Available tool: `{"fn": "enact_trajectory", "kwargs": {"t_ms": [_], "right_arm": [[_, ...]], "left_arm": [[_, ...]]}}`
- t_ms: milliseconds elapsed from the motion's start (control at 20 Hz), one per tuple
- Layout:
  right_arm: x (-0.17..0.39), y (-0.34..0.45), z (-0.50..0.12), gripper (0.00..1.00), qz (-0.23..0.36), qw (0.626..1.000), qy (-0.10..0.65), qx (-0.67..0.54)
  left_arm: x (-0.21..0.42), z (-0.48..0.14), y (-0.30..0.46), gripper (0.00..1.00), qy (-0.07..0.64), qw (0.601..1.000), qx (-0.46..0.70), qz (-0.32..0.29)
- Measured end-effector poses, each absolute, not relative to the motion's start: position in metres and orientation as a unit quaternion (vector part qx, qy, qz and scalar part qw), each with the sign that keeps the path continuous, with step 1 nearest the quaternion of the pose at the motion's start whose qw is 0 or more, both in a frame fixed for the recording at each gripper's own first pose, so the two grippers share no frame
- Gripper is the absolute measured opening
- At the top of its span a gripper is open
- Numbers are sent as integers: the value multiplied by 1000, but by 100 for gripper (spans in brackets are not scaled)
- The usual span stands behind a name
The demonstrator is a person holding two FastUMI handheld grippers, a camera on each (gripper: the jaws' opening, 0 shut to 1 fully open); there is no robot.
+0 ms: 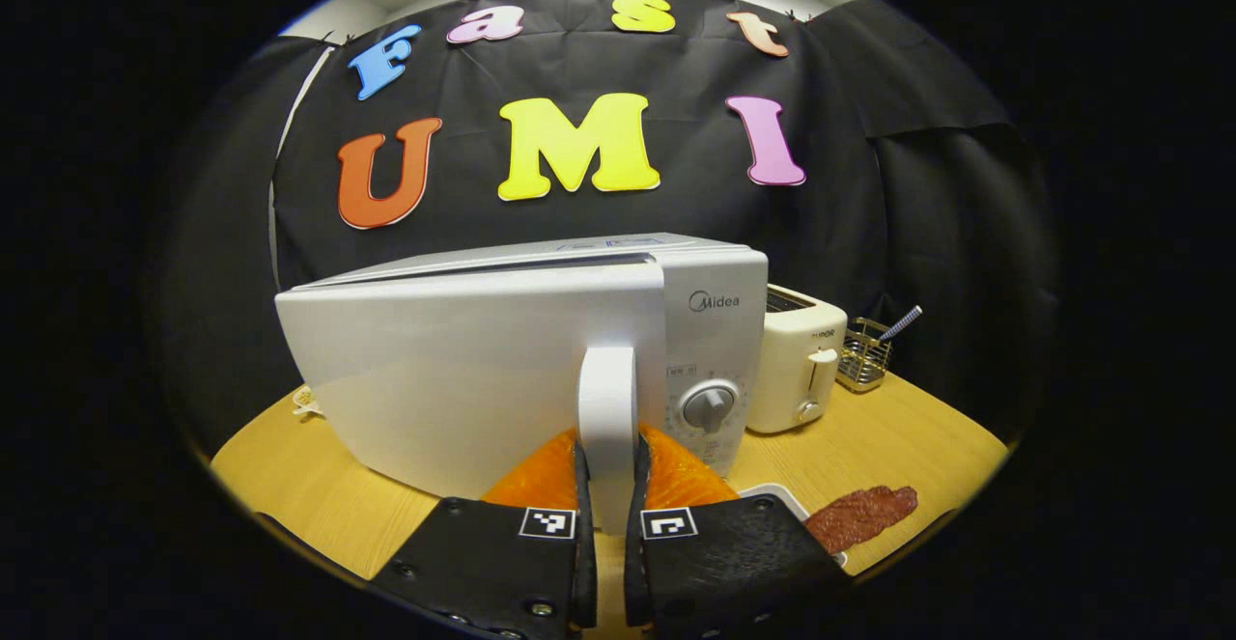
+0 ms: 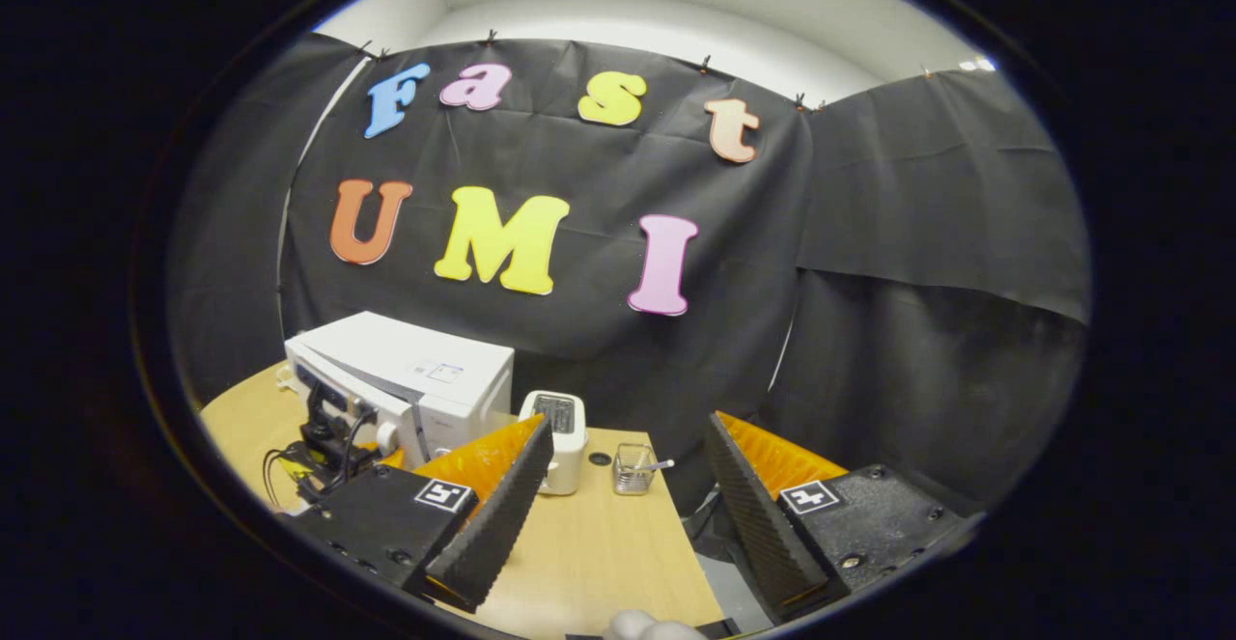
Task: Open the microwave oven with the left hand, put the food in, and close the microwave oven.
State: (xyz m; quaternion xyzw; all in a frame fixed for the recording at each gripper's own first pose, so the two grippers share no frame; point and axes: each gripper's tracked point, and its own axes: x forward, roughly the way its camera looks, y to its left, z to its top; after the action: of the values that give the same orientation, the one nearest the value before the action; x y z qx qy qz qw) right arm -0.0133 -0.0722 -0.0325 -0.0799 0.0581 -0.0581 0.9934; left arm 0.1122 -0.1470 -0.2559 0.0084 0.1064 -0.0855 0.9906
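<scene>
While left tongs (image 1: pixel 608 471) clamp the door handle (image 1: pixel 606 408), hiding the food (image 1: pixel 861 516) partly, right tongs (image 2: pixel 618 486) gape empty.

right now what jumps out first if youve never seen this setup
The white microwave fills the middle of the left gripper view, its door swung partly open with the left gripper clamped on the door handle. A toaster stands beside it; the right gripper hangs open over the table edge.

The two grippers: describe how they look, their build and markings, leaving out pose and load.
The left gripper has two broad, flat black blocks with screws, each bearing a square black-and-white marker tag. The right gripper has the same black, screwed blocks and square tags, plus long wedge-shaped fingers with ribbed inner faces. In the right gripper view, black cables trail from the left gripper.
</scene>
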Motion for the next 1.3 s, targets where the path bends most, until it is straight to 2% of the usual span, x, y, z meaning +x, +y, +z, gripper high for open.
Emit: {"fn": "enact_trajectory", "kwargs": {"t_ms": [200, 250, 300, 350, 400, 450, 950, 1300], "right_arm": [[-15, -51, -34, 100, -32, 995, 57, -73], [-15, -45, -30, 96, -26, 996, 55, -69], [-16, -39, -28, 100, -20, 996, 51, -67], [-18, -32, -25, 96, -15, 997, 48, -64], [-20, -25, -24, 96, -9, 997, 46, -61], [-22, -18, -24, 100, -3, 997, 45, -59], [-49, 59, -31, 100, 41, 997, 50, -47], [-64, 112, -38, 100, 64, 995, 57, -43]], "left_arm": [[62, -260, -116, 11, 129, 988, 8, -81], [52, -260, -107, 11, 133, 988, 10, -81], [42, -262, -99, 11, 137, 987, 10, -79], [33, -263, -90, 11, 142, 987, 10, -76], [24, -263, -80, 10, 146, 987, 8, -70], [16, -265, -70, 11, 150, 987, 9, -65], [-48, -274, 54, 11, 165, 986, 28, -4], [-62, -286, 117, 12, 177, 983, 2, -48]]}}
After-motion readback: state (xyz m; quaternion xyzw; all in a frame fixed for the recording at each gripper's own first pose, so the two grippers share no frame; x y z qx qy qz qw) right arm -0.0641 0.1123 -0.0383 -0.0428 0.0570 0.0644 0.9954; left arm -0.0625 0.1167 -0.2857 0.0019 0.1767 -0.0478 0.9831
